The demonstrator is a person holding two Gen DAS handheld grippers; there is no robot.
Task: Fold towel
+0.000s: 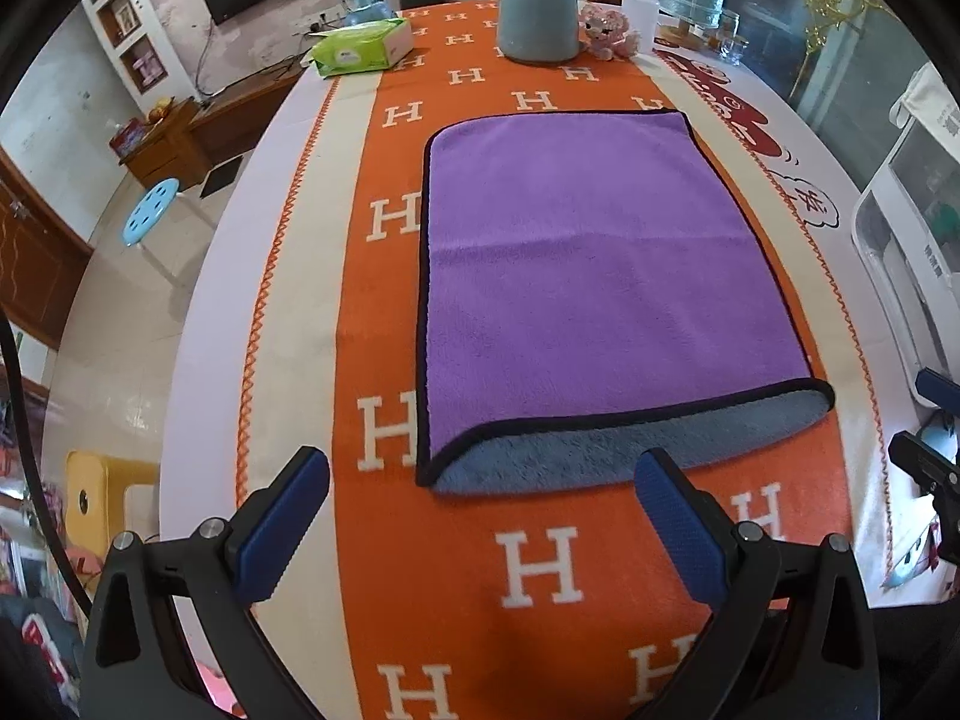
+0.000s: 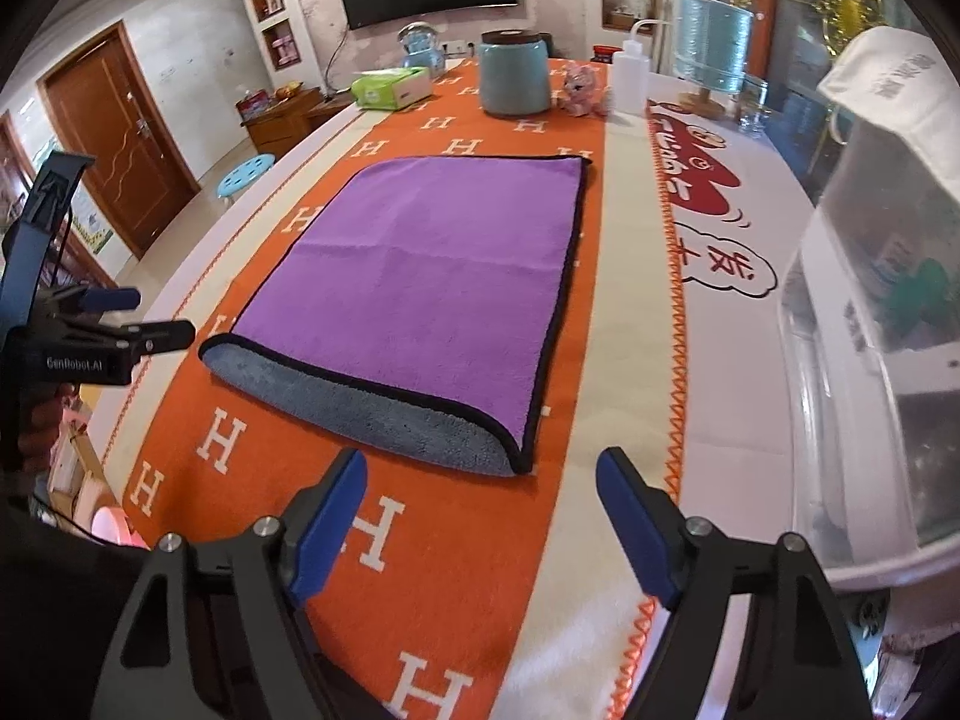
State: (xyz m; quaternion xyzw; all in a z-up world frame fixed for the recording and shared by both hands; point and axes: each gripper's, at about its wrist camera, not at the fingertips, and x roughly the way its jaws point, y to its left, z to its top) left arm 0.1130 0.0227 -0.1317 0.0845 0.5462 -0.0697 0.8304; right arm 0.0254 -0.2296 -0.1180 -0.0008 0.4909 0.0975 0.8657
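While the left gripper (image 1: 480,492) hangs above the orange blanket (image 1: 540,570), its blue-padded fingers (image 1: 282,522) stand wide apart and hold nothing. Just ahead of them the purple towel (image 1: 600,276) lies flat on the blanket, folded over once so that its grey underside (image 1: 600,444) shows as a strip along the near edge, with black trim running around the border. Beyond the towel a blue-green jar (image 1: 538,15) with a dark lid stands at the far end of the table, a green tissue pack (image 1: 363,48) to its left and a small pink toy (image 1: 606,30) just beside it on the right. Part of the right gripper (image 1: 936,456) shows at the right edge.

Seen from the right wrist, the right gripper (image 2: 480,504) also hovers near the table edge, its fingers (image 2: 636,522) spread and empty. The towel (image 2: 432,276) lies ahead and slightly left, its near right corner (image 2: 516,456) close to the fingertips but apart from them. The left gripper (image 2: 102,330) shows at the left edge, level with the towel's near left corner. A clear plastic bin (image 2: 870,330) stands along the right side, and a white squeeze bottle (image 2: 630,72) stands beyond, near the jar (image 2: 515,75).
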